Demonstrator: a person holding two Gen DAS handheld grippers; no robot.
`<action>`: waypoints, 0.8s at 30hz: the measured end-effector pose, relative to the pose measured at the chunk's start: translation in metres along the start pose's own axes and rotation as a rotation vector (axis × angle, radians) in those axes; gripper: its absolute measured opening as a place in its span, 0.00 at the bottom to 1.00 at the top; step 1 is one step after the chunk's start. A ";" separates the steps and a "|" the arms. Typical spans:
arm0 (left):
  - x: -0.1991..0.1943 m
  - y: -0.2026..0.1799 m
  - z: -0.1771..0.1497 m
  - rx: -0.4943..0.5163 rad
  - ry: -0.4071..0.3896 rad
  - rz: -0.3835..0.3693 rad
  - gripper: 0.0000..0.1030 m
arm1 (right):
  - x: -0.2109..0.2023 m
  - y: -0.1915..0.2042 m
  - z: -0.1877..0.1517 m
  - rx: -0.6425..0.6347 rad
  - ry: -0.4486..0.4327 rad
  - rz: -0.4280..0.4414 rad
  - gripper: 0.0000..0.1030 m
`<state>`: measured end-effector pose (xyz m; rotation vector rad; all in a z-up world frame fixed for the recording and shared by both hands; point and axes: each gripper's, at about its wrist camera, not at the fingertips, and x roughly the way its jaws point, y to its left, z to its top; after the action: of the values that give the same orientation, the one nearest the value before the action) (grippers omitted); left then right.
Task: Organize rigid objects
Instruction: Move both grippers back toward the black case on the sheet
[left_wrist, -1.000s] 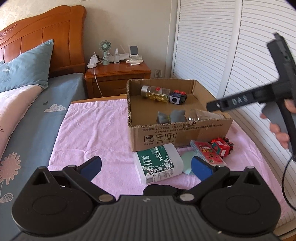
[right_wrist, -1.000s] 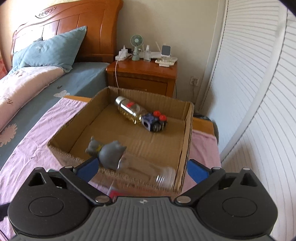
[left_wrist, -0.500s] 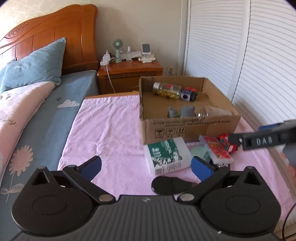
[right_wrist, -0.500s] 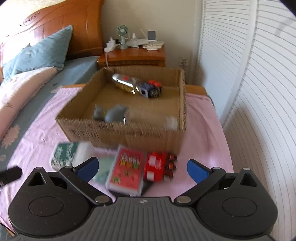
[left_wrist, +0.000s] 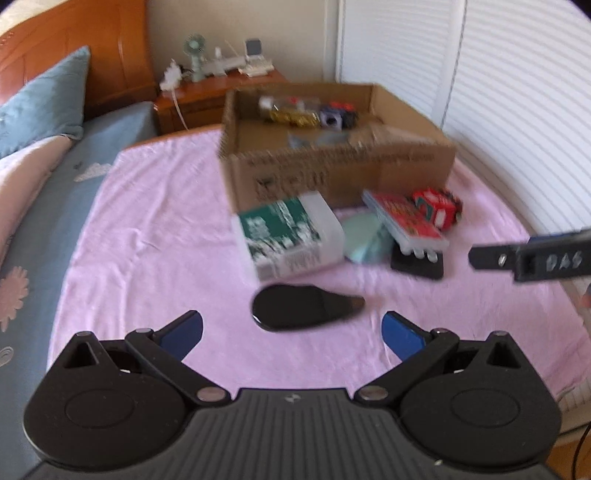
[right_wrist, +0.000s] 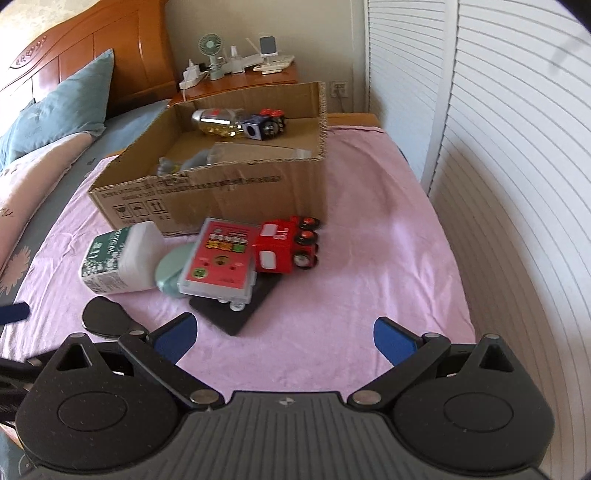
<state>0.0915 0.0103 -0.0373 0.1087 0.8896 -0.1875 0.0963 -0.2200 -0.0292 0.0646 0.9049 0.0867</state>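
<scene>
A cardboard box (right_wrist: 236, 188) (left_wrist: 413, 162) on the pink cloth holds a bottle of yellow capsules (right_wrist: 218, 122), a dark cube toy (right_wrist: 264, 125), a grey toy and a clear bottle (right_wrist: 255, 151). In front of it lie a green-and-white medical bottle (right_wrist: 118, 260) (left_wrist: 288, 236), a pale green disc (right_wrist: 170, 269), a red card case (right_wrist: 219, 262), a red toy truck (right_wrist: 288, 247) (left_wrist: 436, 206), a black flat pad (right_wrist: 236, 310) and a black oval object (left_wrist: 295, 306) (right_wrist: 105, 315). My left gripper (left_wrist: 291, 332) is open just short of the oval object. My right gripper (right_wrist: 284, 338) is open before the pad.
The pink cloth (right_wrist: 369, 258) covers the foot of a bed with blue bedding (left_wrist: 40, 206) and pillows to the left. A wooden nightstand (right_wrist: 240, 79) with a small fan stands behind the box. White louvred doors (right_wrist: 498, 147) run along the right. The right gripper's body (left_wrist: 535, 258) shows in the left wrist view.
Both grippers have pulled back and come lower toward the cloth. The right one left the box area and now faces the loose items in front of it. Nothing was picked up.
</scene>
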 end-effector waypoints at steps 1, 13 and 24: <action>0.005 -0.002 -0.001 0.003 0.018 0.006 0.99 | 0.000 -0.003 0.000 0.004 0.001 -0.002 1.00; -0.035 -0.004 0.012 0.043 -0.029 0.056 0.99 | -0.005 -0.018 -0.004 0.030 -0.011 0.035 1.00; 0.007 -0.010 -0.017 0.004 -0.051 0.030 0.99 | -0.010 -0.025 -0.013 0.017 -0.029 0.052 1.00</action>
<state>0.0807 0.0022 -0.0536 0.1203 0.8363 -0.1639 0.0815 -0.2459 -0.0319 0.1048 0.8751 0.1260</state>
